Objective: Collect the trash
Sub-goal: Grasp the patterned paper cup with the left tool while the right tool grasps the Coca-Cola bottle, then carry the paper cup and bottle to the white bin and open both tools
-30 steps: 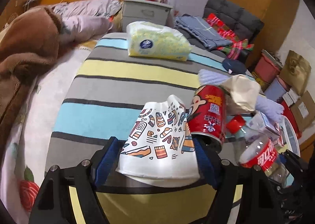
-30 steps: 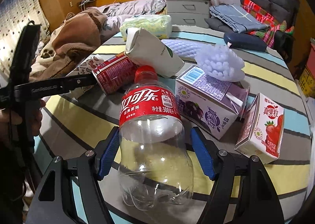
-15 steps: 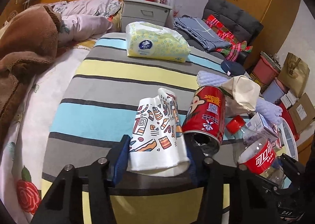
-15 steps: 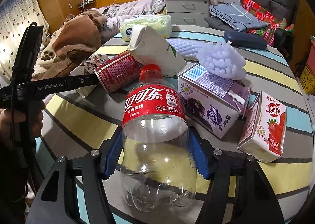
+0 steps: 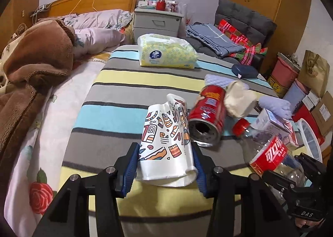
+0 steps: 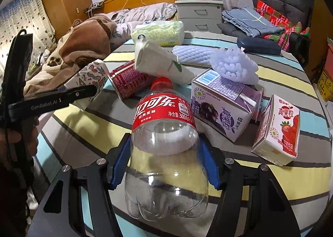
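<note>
From my station the largest risk is the crowded pile on the striped tabletop [image 6: 83, 132]: lifting either item may drag its neighbours. The red can [image 5: 207, 117] lies on its side just beside the paper cup [image 5: 166, 141], open mouth toward the camera, and could roll if nudged. The purple carton [image 6: 224, 107] sits just beside the bottle [image 6: 166, 143], with the white foam net [image 6: 233, 66] resting on top of it; a careless lift could topple both. The strawberry carton [image 6: 278, 130] leans near the tabletop edge.

Second risk, grip security. The bottle is clear, smooth and empty, so I judge it may squirm or buckle under pressure. The paper cup is already flattened and could slide out lengthwise.

Right gripper [image 6: 164, 164]: fingers [image 6: 119, 162] partly closed, both blue pads pressing the bottle's lower body; the bottle lies with its red cap pointing away from the camera. Whether it is clear of the tabletop I cannot tell.

Left gripper [image 5: 165, 166]: fingers [image 5: 130, 166] narrowed onto the cup's wide end, pads touching both sides.

No bin is visible in either view.
</note>
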A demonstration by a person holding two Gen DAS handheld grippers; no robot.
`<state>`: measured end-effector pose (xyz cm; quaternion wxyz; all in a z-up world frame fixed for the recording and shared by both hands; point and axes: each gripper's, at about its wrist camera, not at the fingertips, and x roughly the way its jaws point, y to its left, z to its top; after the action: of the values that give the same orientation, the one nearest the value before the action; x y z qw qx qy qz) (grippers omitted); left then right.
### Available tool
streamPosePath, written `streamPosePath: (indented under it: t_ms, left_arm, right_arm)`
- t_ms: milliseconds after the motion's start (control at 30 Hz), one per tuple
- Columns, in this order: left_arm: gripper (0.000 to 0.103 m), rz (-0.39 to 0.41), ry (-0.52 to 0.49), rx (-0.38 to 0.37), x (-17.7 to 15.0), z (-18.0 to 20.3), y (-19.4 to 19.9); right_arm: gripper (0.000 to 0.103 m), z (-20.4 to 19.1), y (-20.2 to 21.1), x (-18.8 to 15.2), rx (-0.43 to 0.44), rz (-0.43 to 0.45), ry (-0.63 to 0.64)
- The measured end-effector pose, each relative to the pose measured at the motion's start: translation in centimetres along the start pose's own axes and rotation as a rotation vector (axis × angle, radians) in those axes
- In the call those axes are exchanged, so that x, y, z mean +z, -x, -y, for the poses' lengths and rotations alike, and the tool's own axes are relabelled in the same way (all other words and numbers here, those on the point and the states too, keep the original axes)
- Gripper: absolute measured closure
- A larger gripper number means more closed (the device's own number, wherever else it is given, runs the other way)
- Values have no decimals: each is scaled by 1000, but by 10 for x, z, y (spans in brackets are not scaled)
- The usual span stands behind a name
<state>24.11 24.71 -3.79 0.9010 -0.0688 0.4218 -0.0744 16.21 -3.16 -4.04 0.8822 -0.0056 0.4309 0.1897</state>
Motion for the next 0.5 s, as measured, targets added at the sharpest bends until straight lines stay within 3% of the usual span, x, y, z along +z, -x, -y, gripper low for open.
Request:
streamPosePath:
  t_ms: [500]
  left_arm:
    - [54, 38, -13, 28, -37, 29, 47]
  right_arm:
    - [39, -1, 21, -19, 14, 66, -26]
